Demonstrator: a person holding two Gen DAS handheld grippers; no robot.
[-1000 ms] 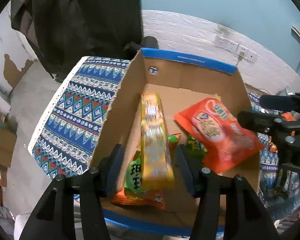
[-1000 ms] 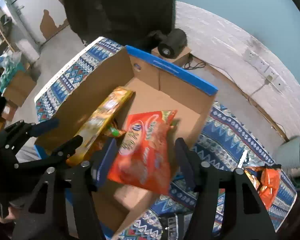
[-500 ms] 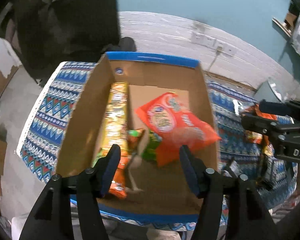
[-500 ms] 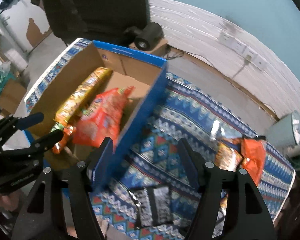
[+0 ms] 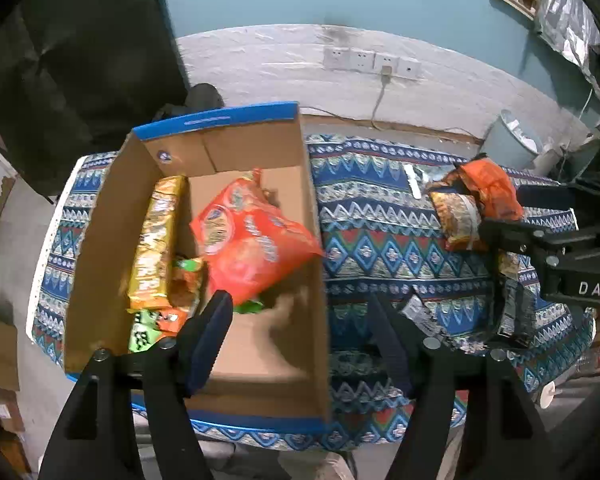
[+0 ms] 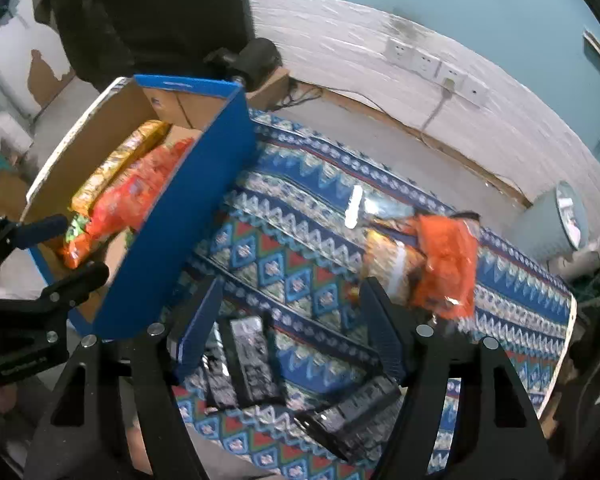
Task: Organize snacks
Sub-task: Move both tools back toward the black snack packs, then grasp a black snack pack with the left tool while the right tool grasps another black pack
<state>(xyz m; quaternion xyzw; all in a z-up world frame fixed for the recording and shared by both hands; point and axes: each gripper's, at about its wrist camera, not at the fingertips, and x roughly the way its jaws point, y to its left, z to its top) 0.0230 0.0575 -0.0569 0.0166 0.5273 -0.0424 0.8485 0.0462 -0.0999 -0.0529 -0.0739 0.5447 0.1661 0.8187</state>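
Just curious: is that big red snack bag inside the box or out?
Inside. The red snack bag lies in the cardboard box, beside a yellow packet.

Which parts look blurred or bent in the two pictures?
Left wrist view: the red snack bag and the cardboard box floor near it are smeared by motion; the wall line curves from the fisheye. Right wrist view: the orange packet is softly blurred, and dark lens corners frame the picture.

Empty, spread left gripper [image 5: 300, 316] above cardboard box [image 5: 316, 280] with red snack bag [image 5: 252, 248] inside
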